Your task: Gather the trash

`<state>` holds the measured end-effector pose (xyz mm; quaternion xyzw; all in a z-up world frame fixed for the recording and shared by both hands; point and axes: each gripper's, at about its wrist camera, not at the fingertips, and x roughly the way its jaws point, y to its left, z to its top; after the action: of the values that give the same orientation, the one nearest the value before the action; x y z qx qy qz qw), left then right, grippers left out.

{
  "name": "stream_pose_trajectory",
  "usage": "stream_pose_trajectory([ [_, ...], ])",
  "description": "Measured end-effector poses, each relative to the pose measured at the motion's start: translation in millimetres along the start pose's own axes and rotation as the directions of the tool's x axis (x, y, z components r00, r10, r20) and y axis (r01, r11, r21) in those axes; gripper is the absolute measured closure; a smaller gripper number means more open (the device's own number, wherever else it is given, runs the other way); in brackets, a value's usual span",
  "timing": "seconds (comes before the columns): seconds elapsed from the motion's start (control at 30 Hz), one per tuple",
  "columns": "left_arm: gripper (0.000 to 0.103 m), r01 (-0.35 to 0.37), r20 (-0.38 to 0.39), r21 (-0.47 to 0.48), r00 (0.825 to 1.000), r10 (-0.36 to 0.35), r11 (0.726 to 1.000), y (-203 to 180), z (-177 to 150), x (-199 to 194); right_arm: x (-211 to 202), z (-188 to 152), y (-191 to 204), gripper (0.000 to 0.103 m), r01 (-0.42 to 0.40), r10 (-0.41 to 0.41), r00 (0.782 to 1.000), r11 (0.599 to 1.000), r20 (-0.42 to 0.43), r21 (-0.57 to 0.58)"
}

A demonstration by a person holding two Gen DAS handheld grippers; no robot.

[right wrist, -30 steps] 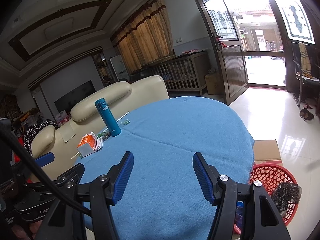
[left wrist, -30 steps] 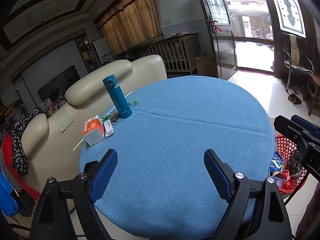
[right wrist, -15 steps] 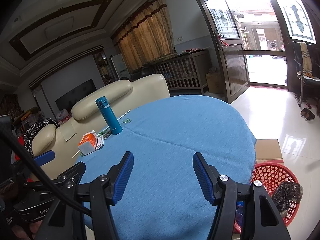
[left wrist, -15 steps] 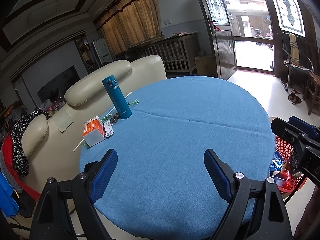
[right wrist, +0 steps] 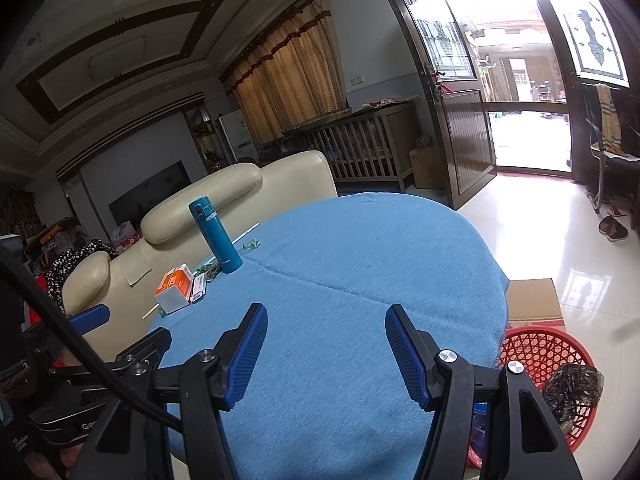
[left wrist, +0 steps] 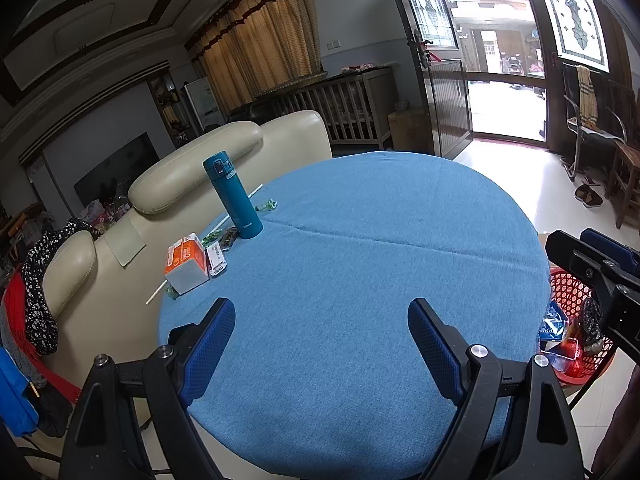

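With both my left gripper [left wrist: 321, 342] and right gripper [right wrist: 326, 348] spread wide and carrying nothing, I judge the next reach is for the wrappers [left wrist: 266, 205] at the tabletop's [left wrist: 380, 248] far left edge, bound for the red basket [right wrist: 538, 350].

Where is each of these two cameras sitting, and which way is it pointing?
Left wrist view: rides the left tongs, looking across the blue table; its own open fingers show, and the right tongs at the right edge.
Right wrist view: rides the right tongs, aimed likewise; its open fingers show, the left tongs at left.
Shared: teal bottle, orange box, red basket.
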<state>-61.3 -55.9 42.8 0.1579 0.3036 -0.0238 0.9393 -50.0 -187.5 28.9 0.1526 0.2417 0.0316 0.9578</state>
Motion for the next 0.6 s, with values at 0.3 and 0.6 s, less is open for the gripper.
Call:
stream_pose_trajectory([
  [0.3,0.014,0.002,-0.001,0.001,1.0,-0.002,1.0,-1.6,-0.2,-0.3,-0.5,-0.2,-0.7,0.038,0.0,0.0,1.0,1.0,0.0,0.001],
  [0.6,0.014,0.011,-0.007,-0.001,1.0,-0.011,1.0,-3.0,1.1,3.7,0.6,0.3,-2.1,0.038,0.007,-0.007,1.0,1.0,-0.007,-0.001],
])
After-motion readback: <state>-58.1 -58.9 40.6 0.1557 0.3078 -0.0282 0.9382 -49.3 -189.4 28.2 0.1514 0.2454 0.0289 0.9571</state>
